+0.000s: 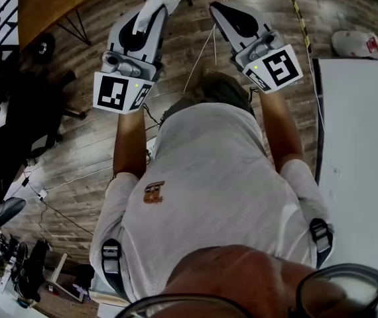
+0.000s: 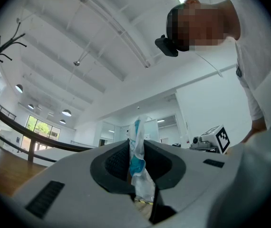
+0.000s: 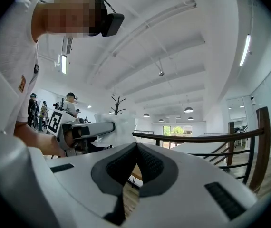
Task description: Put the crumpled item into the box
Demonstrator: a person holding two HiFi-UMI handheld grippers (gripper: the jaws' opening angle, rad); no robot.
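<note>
Standing upright between two dark ribbed pads, the crumpled item (image 2: 137,158) is seen as a thin, wrinkled strip of white material with a turquoise patch near its middle. Its top rises above the pads and its creased lower end bulges out beneath them. It is pinched from both sides by the left gripper (image 2: 136,148), whose jaws are closed on it. In the head view the item is shown as a white wad sticking out past the tip of that gripper, held up in the air above a wood-plank floor (image 1: 76,158). From the right gripper view it is made out only as a pale, blurred mass at the far gripper's end. The right gripper (image 3: 136,146) is raised just beside the left, its jaws brought together with nothing between them. A marker cube (image 1: 119,93) is carried at the rear of the left gripper. A white table (image 1: 361,144) is seen at the right edge.
</note>
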